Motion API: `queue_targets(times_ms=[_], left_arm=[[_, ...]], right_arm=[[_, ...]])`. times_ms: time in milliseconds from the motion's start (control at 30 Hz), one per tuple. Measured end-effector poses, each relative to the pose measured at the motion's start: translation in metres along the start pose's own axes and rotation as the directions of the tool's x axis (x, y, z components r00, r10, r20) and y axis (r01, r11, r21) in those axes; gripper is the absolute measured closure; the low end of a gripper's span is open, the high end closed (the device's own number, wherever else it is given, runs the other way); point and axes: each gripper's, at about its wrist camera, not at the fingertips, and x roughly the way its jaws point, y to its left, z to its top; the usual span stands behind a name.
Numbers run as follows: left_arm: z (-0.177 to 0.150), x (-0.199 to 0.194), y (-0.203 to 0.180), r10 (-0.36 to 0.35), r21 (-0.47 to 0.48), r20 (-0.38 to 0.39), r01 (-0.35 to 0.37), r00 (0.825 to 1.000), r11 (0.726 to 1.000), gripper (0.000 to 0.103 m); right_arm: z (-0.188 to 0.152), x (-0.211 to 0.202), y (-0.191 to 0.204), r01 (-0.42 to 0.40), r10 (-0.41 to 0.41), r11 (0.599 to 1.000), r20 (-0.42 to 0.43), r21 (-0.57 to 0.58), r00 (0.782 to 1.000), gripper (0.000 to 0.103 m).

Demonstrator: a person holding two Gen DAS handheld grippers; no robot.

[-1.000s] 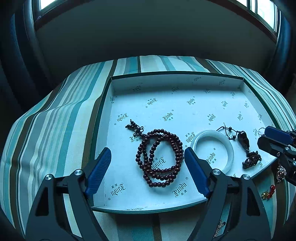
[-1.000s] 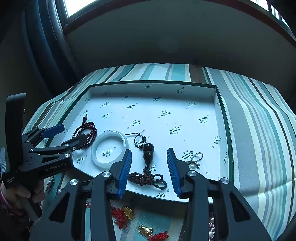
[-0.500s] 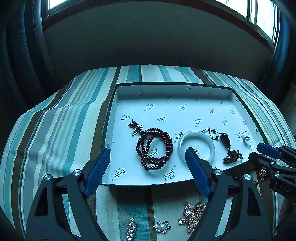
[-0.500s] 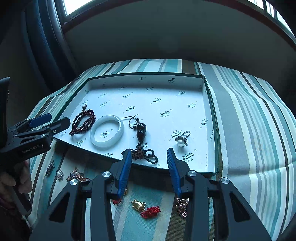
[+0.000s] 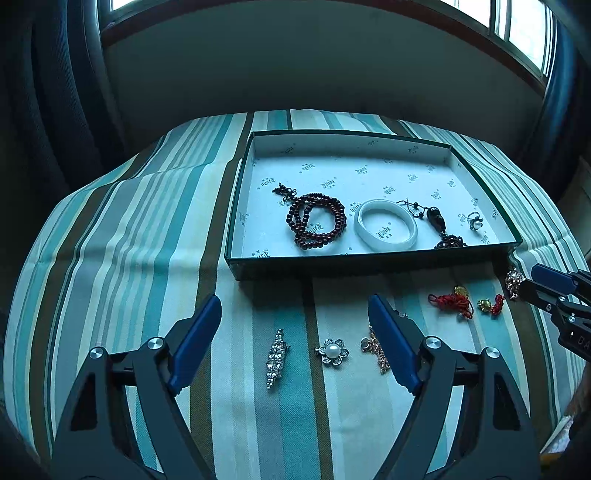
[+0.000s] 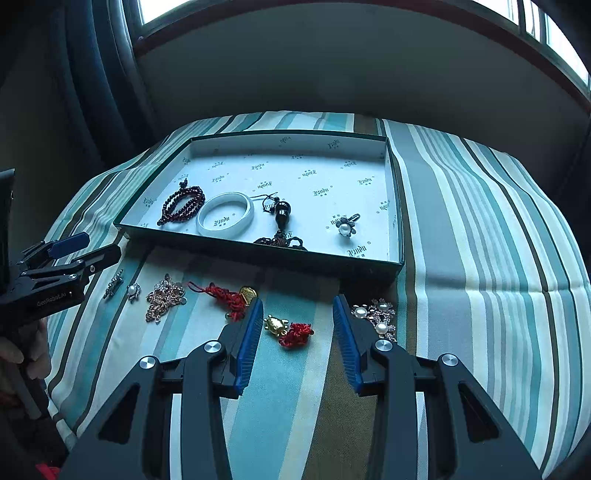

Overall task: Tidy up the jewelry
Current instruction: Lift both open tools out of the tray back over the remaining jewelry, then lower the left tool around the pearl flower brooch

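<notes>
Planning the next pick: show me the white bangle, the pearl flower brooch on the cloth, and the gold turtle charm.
white bangle (image 5: 369, 240), left wrist view, on its near-left band.
pearl flower brooch (image 5: 331, 350), left wrist view, on the centre pearl.
gold turtle charm (image 6: 275, 325), right wrist view, on the gold shell.

Setting: a room in a home, most likely a living room or bedroom; which of the two cannot be told. Evidence: a table under a striped tablecloth in teal, white, grey and olive bands, creased from folding. Directly behind it a plain dark wall rises to a wood-trimmed window sill, with bright daylight windows above. Dark blue curtains hang at both sides of the window. On the cloth sits a shallow green cardboard box lined with logo-printed white paper, with personal jewelry inside it and loose in front of it. No shop fittings or lab equipment visible.
</notes>
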Motion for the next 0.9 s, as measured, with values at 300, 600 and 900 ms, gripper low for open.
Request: queue_targets(times_ms=[300,600,900], left_arm=[[-0.029,-0.004,0.0,0.006,-0.005,-0.053,-0.006,0.999,1.0,0.032],[-0.028,0.001,-0.019,0.002,0.043,-0.062,0.0,0.998,0.999,0.041],[-0.027,0.021,-0.02,0.03,0.054,-0.097,-0.025,0.995,0.998,0.049]], right_arm=[[-0.028,0.003,0.009,-0.012,0.01,1.0,-0.075,-0.027,0.997,0.065],[-0.032,0.001,0.009,-0.014,0.011,0.999,-0.086,-0.034,0.996,0.07],[-0.032,0.006,-0.002,-0.012,0.009,1.0,-0.1,-0.023,0.995,0.07]])
